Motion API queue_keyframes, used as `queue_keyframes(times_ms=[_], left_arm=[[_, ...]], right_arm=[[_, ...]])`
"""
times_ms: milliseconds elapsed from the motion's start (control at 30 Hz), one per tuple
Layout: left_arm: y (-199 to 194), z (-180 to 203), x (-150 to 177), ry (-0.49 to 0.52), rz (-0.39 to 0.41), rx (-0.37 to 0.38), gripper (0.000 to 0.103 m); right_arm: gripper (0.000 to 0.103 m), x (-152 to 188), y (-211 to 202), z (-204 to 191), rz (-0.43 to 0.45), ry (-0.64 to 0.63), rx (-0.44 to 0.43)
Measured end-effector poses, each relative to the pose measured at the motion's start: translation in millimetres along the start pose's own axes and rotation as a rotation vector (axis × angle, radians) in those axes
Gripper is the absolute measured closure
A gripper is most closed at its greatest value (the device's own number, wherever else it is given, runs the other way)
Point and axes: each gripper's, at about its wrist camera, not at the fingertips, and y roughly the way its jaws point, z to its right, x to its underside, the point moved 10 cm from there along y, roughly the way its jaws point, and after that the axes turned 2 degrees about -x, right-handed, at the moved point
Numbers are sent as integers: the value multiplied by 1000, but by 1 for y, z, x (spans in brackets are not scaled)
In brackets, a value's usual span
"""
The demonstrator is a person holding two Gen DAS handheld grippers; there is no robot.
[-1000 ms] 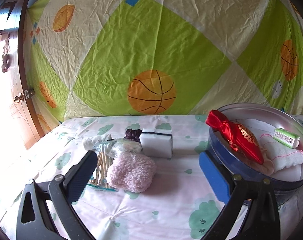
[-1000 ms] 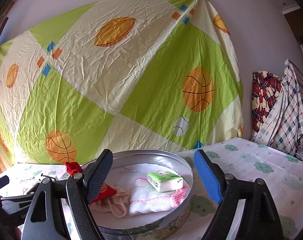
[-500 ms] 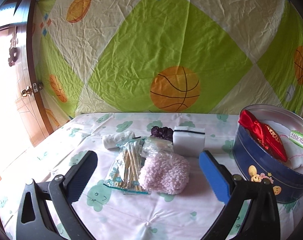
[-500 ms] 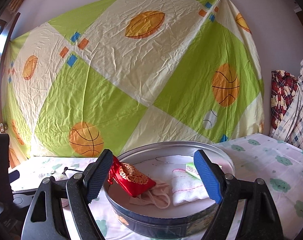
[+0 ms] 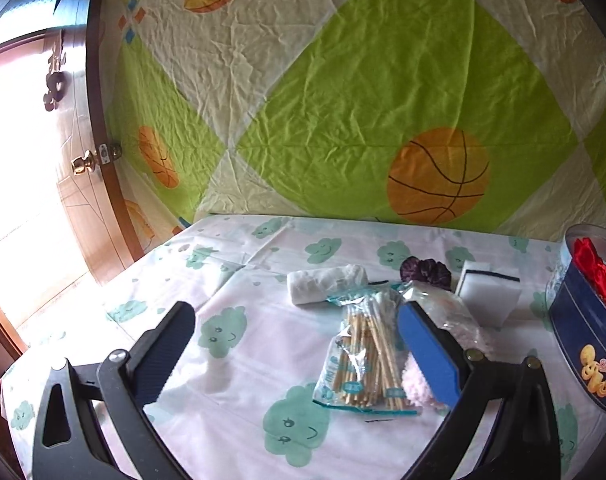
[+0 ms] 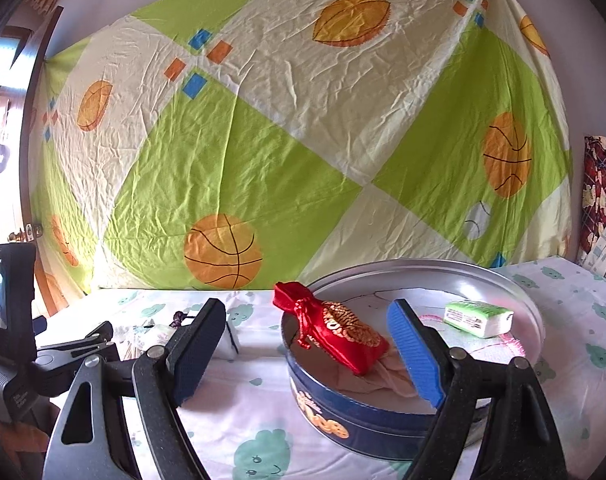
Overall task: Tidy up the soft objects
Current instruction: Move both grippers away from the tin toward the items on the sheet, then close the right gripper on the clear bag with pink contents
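Swung left since a second ago, so round blue cookie tin (image 5: 583, 332) now sits far right. Left gripper (image 5: 299, 332) wide apart over bagged cotton swabs (image 5: 363, 360); right gripper (image 6: 307, 344) gaping, empty, by red satin pouch (image 6: 339, 332) in tin.

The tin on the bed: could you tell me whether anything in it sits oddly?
Yes: the red pouch lies tilted across the tin's rim, its tied end poking out over the edge rather than lying inside.

The round tin (image 6: 367, 420) is glossy metal; the red pouch (image 6: 343, 332) shiny satin; the backdrop sheet (image 5: 343, 100) creased matt cloth.
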Motion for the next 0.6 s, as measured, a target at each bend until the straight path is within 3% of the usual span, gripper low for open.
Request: queue_keyframes(times_ms=[367,500,600], left_arm=[[36,-45,2,-91,-75,-68,0],[37,-60,2,-76,-73,-161,0],[39,-69,2,-83,-76,-190,0]], right_arm=[[18,16,34,-60,-103,-46,-114],[18,22,51,-89,-149,-71,-171],[18,29,70,-110,-205,-76,-219]])
